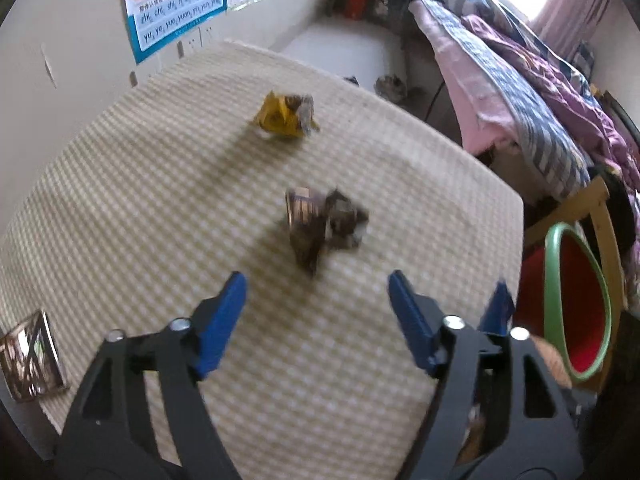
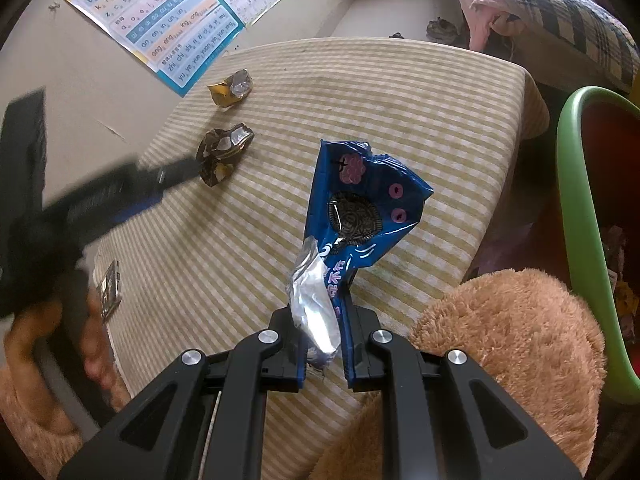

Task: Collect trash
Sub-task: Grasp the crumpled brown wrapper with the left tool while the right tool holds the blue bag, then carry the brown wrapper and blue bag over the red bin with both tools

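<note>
My left gripper (image 1: 316,280) stands open above the checked tablecloth (image 1: 160,208), nothing between its blue fingers (image 1: 224,312). Just beyond its tips lies a crumpled brown wrapper (image 1: 324,224); farther off sits a crumpled yellow wrapper (image 1: 286,116). In the right wrist view the same brown wrapper (image 2: 224,152) and yellow wrapper (image 2: 232,88) lie at the far left, with the blurred left gripper (image 2: 176,170) reaching toward the brown one. My right gripper (image 2: 324,344) is shut on a blue cookie wrapper (image 2: 360,208), which stands up from the jaws with its silver inside showing.
A green-rimmed bin with a red inside (image 1: 580,304) (image 2: 580,208) stands off the table's right edge. A small shiny packet (image 1: 30,356) (image 2: 110,288) lies near the left edge. A fuzzy brown sleeve (image 2: 500,352) is at lower right. Bedding (image 1: 540,92) lies beyond.
</note>
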